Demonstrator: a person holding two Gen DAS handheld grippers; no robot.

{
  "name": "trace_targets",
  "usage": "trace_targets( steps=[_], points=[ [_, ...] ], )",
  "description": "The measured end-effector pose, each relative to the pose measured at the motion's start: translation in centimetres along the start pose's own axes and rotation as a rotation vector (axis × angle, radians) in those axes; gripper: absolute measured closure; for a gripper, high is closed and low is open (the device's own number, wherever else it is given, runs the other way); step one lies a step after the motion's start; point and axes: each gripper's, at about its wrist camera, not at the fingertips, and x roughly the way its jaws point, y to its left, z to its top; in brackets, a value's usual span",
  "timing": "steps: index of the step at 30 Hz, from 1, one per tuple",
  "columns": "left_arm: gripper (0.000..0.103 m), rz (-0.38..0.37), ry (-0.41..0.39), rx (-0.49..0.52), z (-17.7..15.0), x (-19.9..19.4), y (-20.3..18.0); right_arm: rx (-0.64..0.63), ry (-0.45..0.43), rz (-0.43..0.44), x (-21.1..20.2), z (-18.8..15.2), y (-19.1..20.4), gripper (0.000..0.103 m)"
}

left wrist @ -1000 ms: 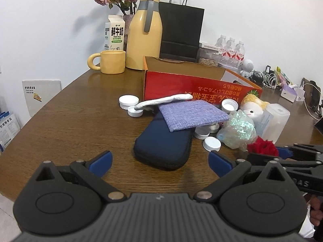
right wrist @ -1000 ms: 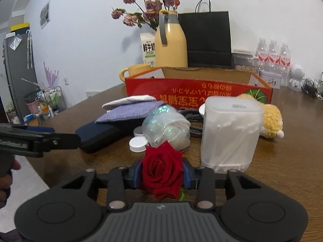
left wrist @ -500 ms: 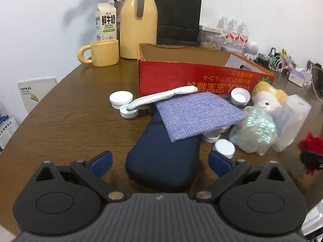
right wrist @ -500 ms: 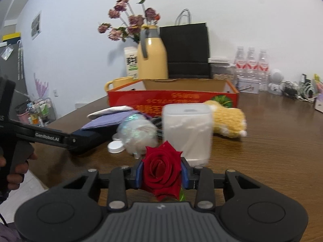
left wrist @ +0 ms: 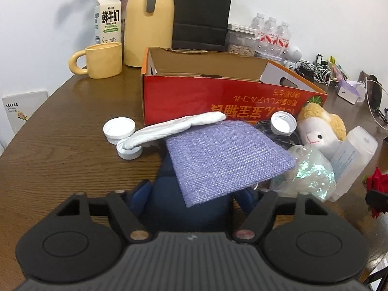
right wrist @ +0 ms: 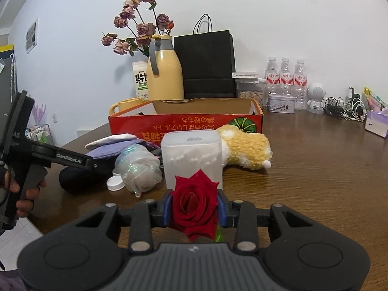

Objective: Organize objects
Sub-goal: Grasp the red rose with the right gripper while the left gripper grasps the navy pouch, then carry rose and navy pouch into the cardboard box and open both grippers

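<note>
A navy zip case [left wrist: 167,194] lies on the wooden table [left wrist: 68,169], with a purple woven cloth [left wrist: 225,160] and a rolled white cloth [left wrist: 179,126] draped over its far end. My left gripper [left wrist: 194,195] straddles the case's near end. Its jaws are closing, and the blue pads [left wrist: 141,194] touch the case's sides. My right gripper [right wrist: 194,208] is shut on a red rose [right wrist: 194,201] and holds it above the table, just short of a clear lidded container [right wrist: 191,157]. The right wrist view shows the left gripper [right wrist: 104,167] reaching in from the left, held by a person's hand [right wrist: 26,194].
An open red cardboard box [left wrist: 218,97] stands behind the pile. Around it lie white caps [left wrist: 118,127], an iridescent bag [left wrist: 308,174] and a plush toy [left wrist: 320,128]. A yellow mug [left wrist: 104,59], yellow jug [left wrist: 149,21], milk carton, black bag, water bottles [right wrist: 286,77] and cables line the back.
My left gripper has moved forward over the near end of the navy case and its jaws have narrowed onto it. The right gripper has shifted sideways, still holding the rose.
</note>
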Motion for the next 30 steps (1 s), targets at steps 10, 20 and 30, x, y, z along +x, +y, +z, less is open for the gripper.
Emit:
trace_targets(
  steps=[10,20,30],
  points=[
    [0.038,-0.008,-0.033,-0.005,-1.2,-2.8,0.1,0.002,-0.004,0.006,0.2,0.0,-0.6,0.068],
    [0.038,-0.020,-0.111,-0.015,-2.6,-8.2,0.5,-0.007,-0.027,0.010,-0.6,0.3,-0.5,0.068],
    [0.038,-0.032,-0.291,0.018,1.1,-12.8,-0.4,-0.060,-0.108,0.002,-2.0,3.1,-0.2,0.068]
  ],
)
